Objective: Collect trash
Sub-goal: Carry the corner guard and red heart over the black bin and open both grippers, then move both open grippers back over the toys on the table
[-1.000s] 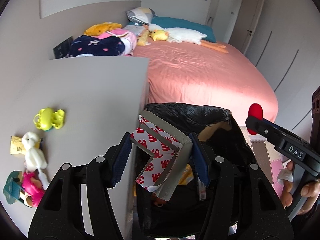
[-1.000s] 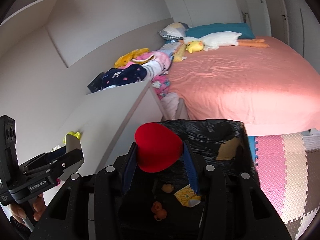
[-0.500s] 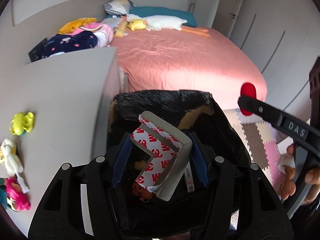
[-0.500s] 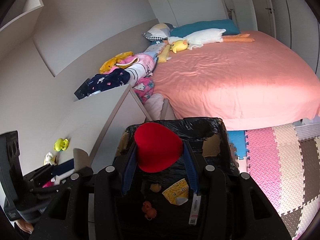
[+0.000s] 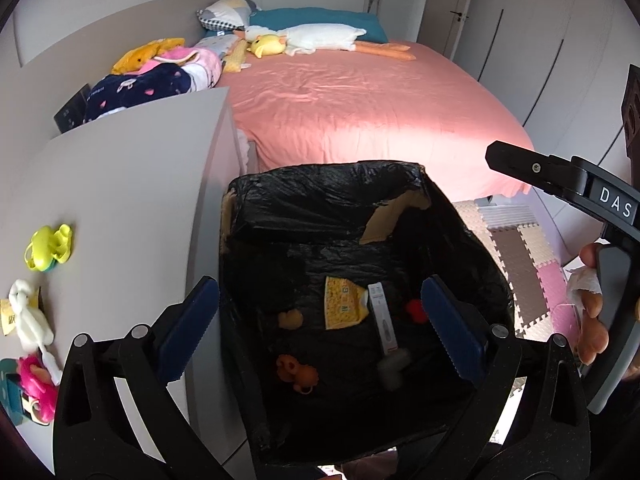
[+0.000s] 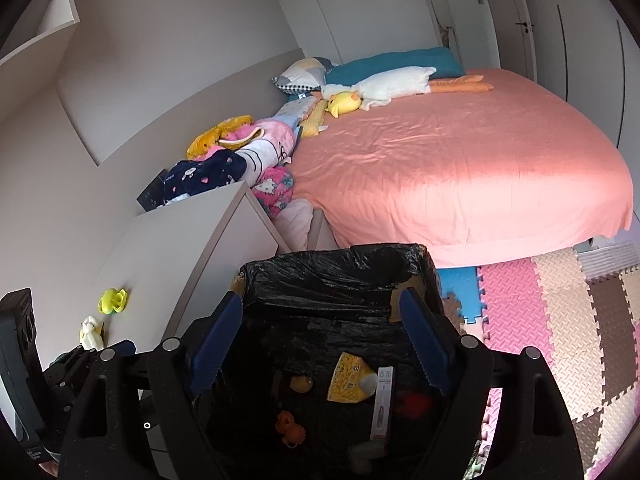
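Note:
A bin lined with a black bag stands below both grippers. My left gripper hangs over it, its jaws opening with nothing between the blue pads. My right gripper is also over the bin, jaws opening and empty. On the bin's bottom lie a yellow wrapper, a white strip pack, a red piece, an orange toy and a blurred grey piece. One black finger of the right gripper shows at the right of the left wrist view.
A grey cabinet top left of the bin carries a yellow-green toy, a white plush and a pink toy. Behind the bin is a pink bed. Foam floor mats lie to the right.
Both grippers have opened. The grey 3M-printed cardboard left the left jaws and the red piece left the right jaws; both now lie in the bin. The left gripper moved further over the bin.

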Demonstrator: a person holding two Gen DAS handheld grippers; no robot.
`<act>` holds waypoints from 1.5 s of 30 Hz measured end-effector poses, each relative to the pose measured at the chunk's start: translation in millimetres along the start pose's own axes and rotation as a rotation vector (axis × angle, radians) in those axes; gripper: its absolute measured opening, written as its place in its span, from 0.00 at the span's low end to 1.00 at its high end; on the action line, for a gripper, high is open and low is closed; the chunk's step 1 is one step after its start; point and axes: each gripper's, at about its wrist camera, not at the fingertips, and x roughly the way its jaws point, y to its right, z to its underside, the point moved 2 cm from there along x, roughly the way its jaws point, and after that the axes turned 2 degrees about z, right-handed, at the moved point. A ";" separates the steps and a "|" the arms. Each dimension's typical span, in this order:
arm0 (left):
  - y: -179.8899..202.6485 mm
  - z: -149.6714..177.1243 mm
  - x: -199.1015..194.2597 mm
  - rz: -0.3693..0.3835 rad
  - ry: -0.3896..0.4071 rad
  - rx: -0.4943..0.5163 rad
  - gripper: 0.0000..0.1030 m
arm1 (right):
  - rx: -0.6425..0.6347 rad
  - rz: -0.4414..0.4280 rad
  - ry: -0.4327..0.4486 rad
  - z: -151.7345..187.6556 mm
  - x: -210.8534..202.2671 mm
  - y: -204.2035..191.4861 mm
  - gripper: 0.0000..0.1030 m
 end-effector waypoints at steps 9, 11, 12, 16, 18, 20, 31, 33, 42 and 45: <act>-11.7 5.4 -0.2 -0.016 -0.006 -0.020 0.95 | -0.027 -0.012 -0.015 4.7 4.3 -13.9 0.79; -15.8 7.6 -4.1 -0.031 0.001 -0.024 0.95 | -0.034 -0.019 -0.017 5.8 5.1 -18.8 0.79; -19.5 8.8 -7.1 -0.043 0.006 -0.027 0.95 | -0.039 -0.025 -0.019 6.5 6.1 -22.3 0.79; -36.3 14.5 -19.9 -0.086 0.026 -0.048 0.95 | -0.061 -0.055 -0.029 10.2 10.6 -38.5 0.79; -45.9 18.0 -26.4 -0.112 0.035 -0.061 0.95 | -0.074 -0.067 -0.038 12.0 14.2 -47.2 0.79; -56.0 22.1 -33.2 -0.137 0.044 -0.075 0.95 | -0.093 -0.080 -0.049 15.5 17.4 -57.4 0.79; -98.7 44.5 -66.2 -0.220 0.080 -0.150 0.95 | -0.166 -0.135 -0.087 28.8 26.4 -104.2 0.79; -104.6 48.6 -72.5 -0.238 0.085 -0.153 0.95 | -0.176 -0.144 -0.095 31.1 28.1 -111.0 0.79; -133.9 69.4 -102.1 -0.319 0.105 -0.167 0.95 | -0.234 -0.189 -0.129 43.1 35.2 -150.8 0.79; -145.2 77.6 -109.8 -0.346 0.103 -0.179 0.95 | -0.253 -0.206 -0.145 48.3 38.6 -165.1 0.79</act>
